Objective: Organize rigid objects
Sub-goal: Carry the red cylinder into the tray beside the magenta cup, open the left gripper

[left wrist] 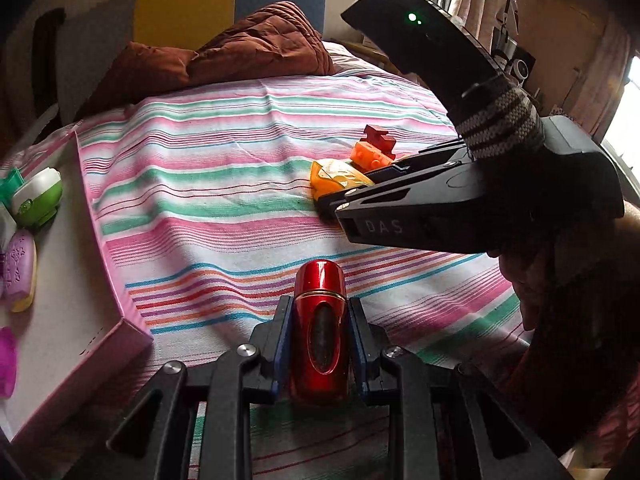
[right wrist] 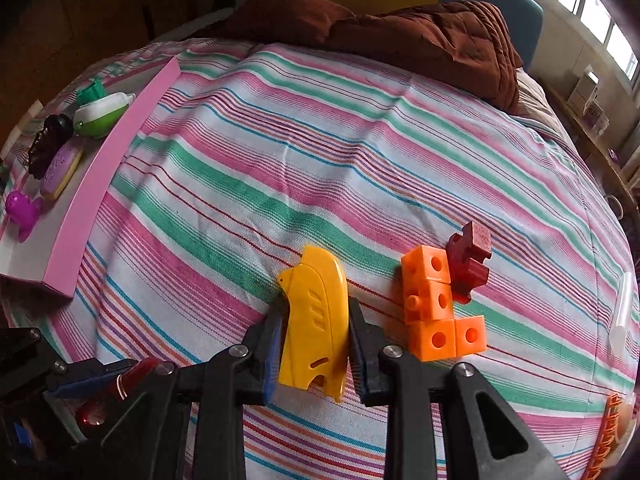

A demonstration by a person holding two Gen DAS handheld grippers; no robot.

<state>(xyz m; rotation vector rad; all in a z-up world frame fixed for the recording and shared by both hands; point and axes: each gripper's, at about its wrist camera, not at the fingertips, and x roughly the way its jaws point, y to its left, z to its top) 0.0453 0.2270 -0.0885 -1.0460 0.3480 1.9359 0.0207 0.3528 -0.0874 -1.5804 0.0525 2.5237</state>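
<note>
Left hand-held gripper is clamped on a shiny red metal cylinder, a capped thing with a dark oval window in its side; the pads press its two flanks and the capped end sticks out past the fingertips, low in the centre of the left wrist view. It is held clear of the striped bedsheet, most likely so it can be carried over to the pink-rimmed tray at the left edge of that frame.

That tray sits on the bed and already holds a green-and-white round case, a purple embossed piece and a magenta toy, with a dark brown piece just beside the purple one in the right wrist view. So it looks to be the collecting place.

Right hand-held gripper, at the bottom centre of its own view, has a yellow plastic shell standing on edge between its fingers. The pads sit against both sides, so I take it as gripped, though how firmly I cannot tell. Held edge-on like that, the narrow width fits the jaws, which seems the reason for the orientation.

Just right of the shell lie an L-shaped cluster of orange linking cubes and, touching its upper end, a dark red jigsaw piece, both still on the sheet. A translucent stick lies near the right edge, apart from them. A brown quilt is bunched at the top of the frame, out of the way.
</note>
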